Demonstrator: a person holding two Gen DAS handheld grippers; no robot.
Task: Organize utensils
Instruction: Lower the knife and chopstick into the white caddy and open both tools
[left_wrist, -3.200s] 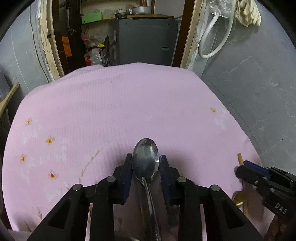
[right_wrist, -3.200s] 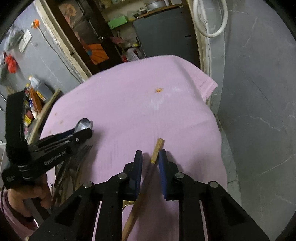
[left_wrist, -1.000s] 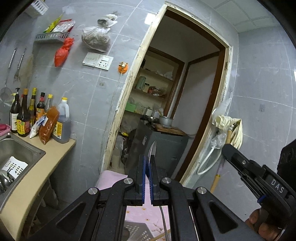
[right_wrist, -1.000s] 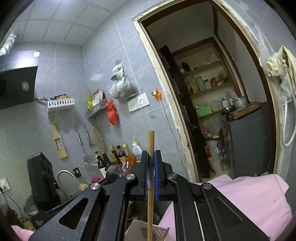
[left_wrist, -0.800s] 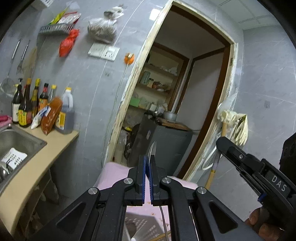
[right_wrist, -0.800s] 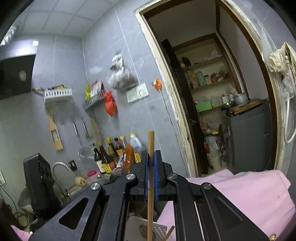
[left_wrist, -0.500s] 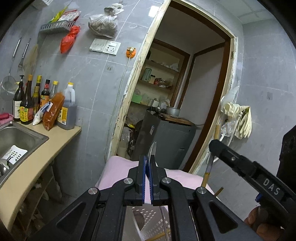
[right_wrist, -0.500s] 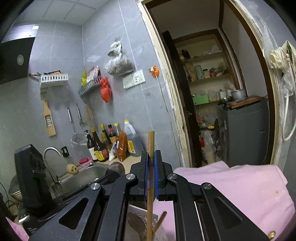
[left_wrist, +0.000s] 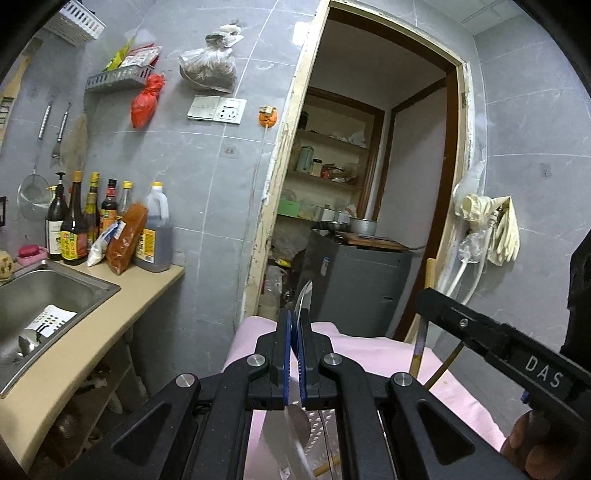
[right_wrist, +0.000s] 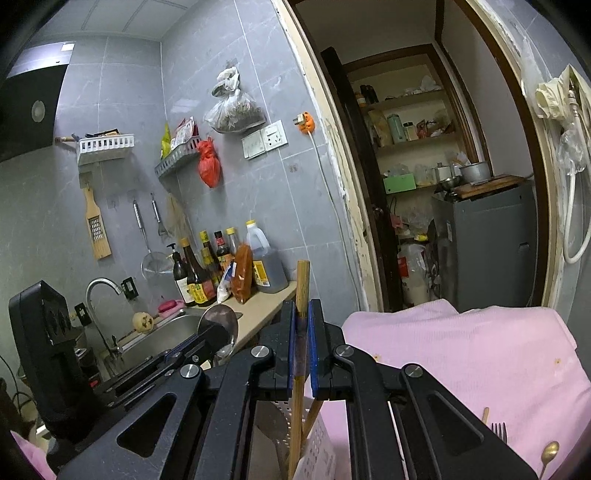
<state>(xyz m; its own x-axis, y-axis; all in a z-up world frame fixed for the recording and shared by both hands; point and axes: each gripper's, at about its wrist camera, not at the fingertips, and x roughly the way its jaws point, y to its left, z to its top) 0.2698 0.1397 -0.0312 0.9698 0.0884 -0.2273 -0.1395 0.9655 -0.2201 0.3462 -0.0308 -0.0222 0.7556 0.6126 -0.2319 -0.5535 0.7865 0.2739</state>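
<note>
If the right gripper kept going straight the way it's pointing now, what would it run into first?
Probably the edge of the beige counter by the doorway, then the grey tiled wall; the right gripper has open air before that, though depth is unclear.

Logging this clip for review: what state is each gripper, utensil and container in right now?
Left gripper: jaws shut on the spoon.
Spoon: upright, bowl up.
Right gripper: jaws shut on the chopstick.
Chopstick: upright, lower end inside the holder.
Utensil holder: white, perforated, below both grippers.
Fork and gold spoon: lying loose on the pink cloth.
</note>
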